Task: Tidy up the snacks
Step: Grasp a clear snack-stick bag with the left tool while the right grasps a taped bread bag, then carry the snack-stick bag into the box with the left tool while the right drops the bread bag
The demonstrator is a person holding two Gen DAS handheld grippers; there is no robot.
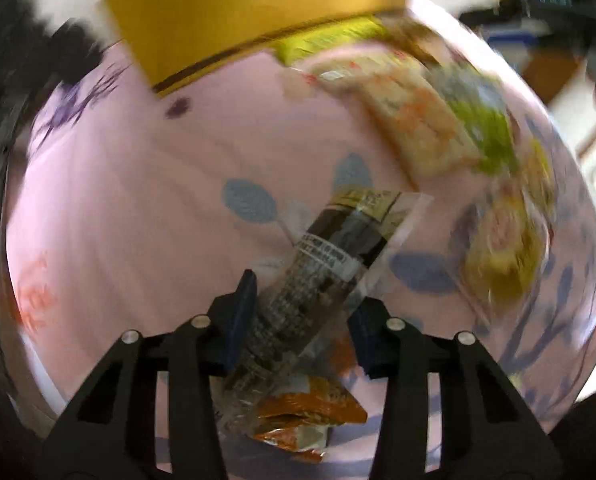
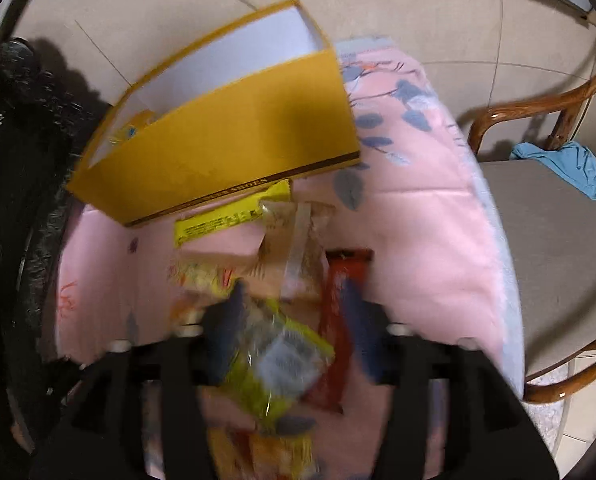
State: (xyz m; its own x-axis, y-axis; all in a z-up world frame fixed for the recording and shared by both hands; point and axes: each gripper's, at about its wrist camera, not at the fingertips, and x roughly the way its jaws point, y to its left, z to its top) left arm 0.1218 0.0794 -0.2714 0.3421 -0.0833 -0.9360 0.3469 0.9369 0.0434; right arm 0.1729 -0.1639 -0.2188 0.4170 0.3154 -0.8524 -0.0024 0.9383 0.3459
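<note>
L gripper (image 1: 302,316) fingers approx half closed, clamping a long dark snack pack (image 1: 318,284) above the pink cloth (image 1: 137,208). R gripper (image 2: 293,332) fingers wide; yellow-green packet (image 2: 273,368) between, grip unclear. Yellow box (image 2: 225,148) far.

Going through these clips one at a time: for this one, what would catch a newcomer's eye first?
The big yellow shoebox stands open at the far edge of the pink floral cloth, with a loose pile of snack packets just in front of it. In the left wrist view, a long clear-wrapped dark snack stick lies between the left gripper's blue fingers. A wooden chair stands at the right.
</note>
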